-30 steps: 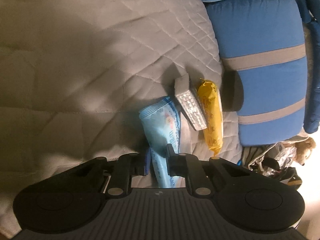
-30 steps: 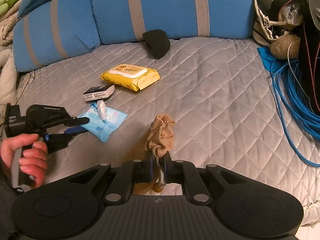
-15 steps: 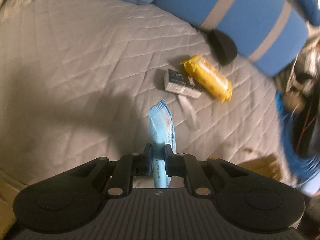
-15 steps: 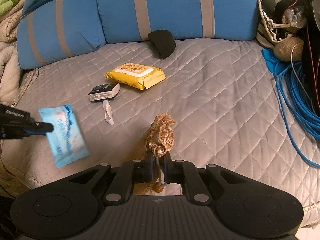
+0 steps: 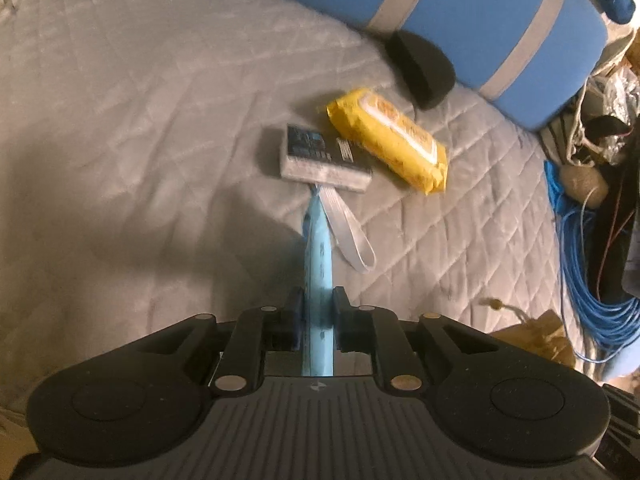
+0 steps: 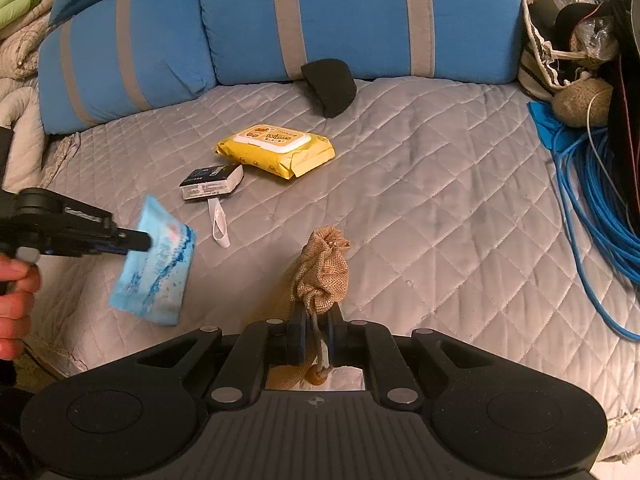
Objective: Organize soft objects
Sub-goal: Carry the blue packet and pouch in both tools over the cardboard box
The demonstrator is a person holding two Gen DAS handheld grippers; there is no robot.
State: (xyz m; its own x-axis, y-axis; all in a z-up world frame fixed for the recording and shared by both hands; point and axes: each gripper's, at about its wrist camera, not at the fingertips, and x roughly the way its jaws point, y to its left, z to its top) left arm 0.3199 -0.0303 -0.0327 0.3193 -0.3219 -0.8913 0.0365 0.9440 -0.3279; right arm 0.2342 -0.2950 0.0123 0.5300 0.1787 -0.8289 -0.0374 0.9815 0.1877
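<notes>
From your left wrist, you look over a grey quilted bedcover (image 5: 140, 120) with a blue striped pillow (image 5: 480, 20) at its far side and a black pad (image 5: 422, 68) leaning against it. A yellow wipes pack (image 5: 388, 140) lies just beside a small dark box (image 5: 320, 156) with a white strap (image 5: 348, 236). Your left gripper (image 5: 316, 304) pinches the blue tissue packet (image 5: 318, 248) edge-on, off the cover.

From your right wrist, the same bedcover (image 6: 440, 200) shows coiled blue cable (image 6: 592, 208) along its right edge and a striped bag (image 6: 540, 64) of clutter beyond. Your right gripper (image 6: 318, 320) is pressed onto the neck of a burlap pouch (image 6: 324, 268), held upright. The tissue packet (image 6: 156, 272) hangs in your left gripper (image 6: 138, 242) at the left, apart from the wipes pack (image 6: 276, 152) and box (image 6: 212, 182).
</notes>
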